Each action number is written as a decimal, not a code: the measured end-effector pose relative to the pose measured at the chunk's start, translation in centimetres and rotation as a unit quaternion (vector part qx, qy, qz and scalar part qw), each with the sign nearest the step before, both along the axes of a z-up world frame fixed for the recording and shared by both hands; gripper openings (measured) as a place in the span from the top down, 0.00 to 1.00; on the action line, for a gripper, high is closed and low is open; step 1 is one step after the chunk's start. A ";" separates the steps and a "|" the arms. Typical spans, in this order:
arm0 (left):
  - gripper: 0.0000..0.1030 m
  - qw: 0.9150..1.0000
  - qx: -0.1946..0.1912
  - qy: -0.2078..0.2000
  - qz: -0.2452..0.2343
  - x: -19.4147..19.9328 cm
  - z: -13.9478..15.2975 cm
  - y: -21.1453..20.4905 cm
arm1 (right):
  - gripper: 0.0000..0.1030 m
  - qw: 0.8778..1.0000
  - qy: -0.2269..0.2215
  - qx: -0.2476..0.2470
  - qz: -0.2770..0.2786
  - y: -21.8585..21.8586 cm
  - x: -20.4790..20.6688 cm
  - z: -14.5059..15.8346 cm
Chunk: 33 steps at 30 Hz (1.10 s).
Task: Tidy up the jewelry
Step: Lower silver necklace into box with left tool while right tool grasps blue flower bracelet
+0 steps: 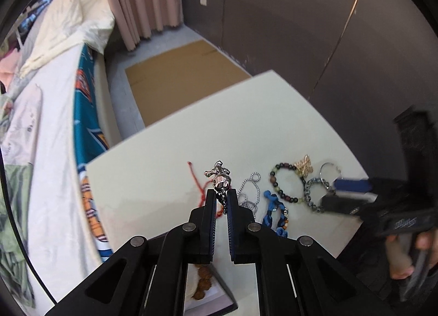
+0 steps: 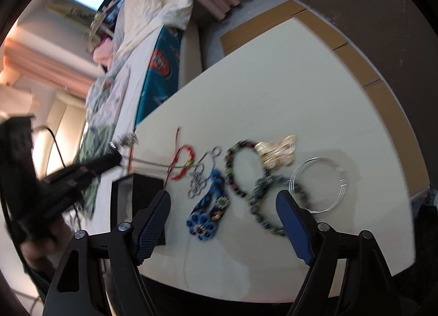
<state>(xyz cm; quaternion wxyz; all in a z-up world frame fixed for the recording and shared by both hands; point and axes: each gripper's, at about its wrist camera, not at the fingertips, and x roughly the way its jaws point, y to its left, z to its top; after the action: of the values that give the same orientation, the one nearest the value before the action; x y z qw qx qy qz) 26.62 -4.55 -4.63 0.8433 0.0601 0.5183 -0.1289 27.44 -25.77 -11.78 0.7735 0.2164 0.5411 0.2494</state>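
- Cream desk bears jewelry beside a bed.
- Left gripper clamped on silver chunky-link metal bracelet, lifted.
- Right gripper wide open, empty, above blue beaded ornament.

A pale cream flat surface carries a row of jewelry. From one end lie a thin red cord bracelet, a twisted silver chain, a blue beaded piece with little flowers, a round bracelet of dark mixed beads, a shiny gold butterfly clip, a ring of grey-blue beads and thin silver wire hoops. The bead bracelet touches the butterfly clip. A black open box sits near the red cord.
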 end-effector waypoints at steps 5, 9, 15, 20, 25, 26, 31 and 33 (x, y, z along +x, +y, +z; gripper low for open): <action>0.93 1.000 -0.005 -0.023 0.005 -0.7 2.1 1.6 | 0.33 0.999 0.015 -0.028 0.032 2.8 -0.5 -1.3; 0.93 0.999 -0.009 -0.039 0.008 -1.4 3.6 2.4 | 0.33 0.997 0.025 -0.055 0.057 4.7 -1.0 -2.4; 0.93 0.998 -0.012 -0.068 0.010 -2.8 6.6 3.3 | 0.33 0.988 0.014 -0.123 0.089 7.9 -1.9 -3.5; 0.93 0.995 -0.009 -0.095 0.015 -3.7 9.1 3.9 | 0.64 0.978 -0.023 -0.186 0.091 9.5 -2.7 -3.2; 0.93 0.992 -0.004 -0.122 0.024 -5.0 11.8 4.5 | 0.75 0.978 -0.037 -0.179 0.096 9.3 -3.1 -2.3; 0.93 0.991 -0.004 -0.128 0.024 -5.3 12.4 4.6 | 0.76 0.980 -0.039 -0.172 0.093 8.9 -3.2 -2.0; 0.93 0.988 0.001 -0.155 0.028 -6.2 14.9 5.0 | 0.77 0.986 -0.057 -0.138 0.076 7.4 -3.6 -0.2; 0.93 0.986 0.003 -0.167 0.028 -6.7 16.1 5.1 | 0.77 0.988 -0.067 -0.119 0.067 6.5 -3.6 0.8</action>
<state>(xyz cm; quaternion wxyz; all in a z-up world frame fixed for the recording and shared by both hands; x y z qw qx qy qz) 19.93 0.58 11.51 0.9210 0.0688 0.3724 -0.0918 23.84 -19.25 -10.99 0.8094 0.0688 0.5275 0.2487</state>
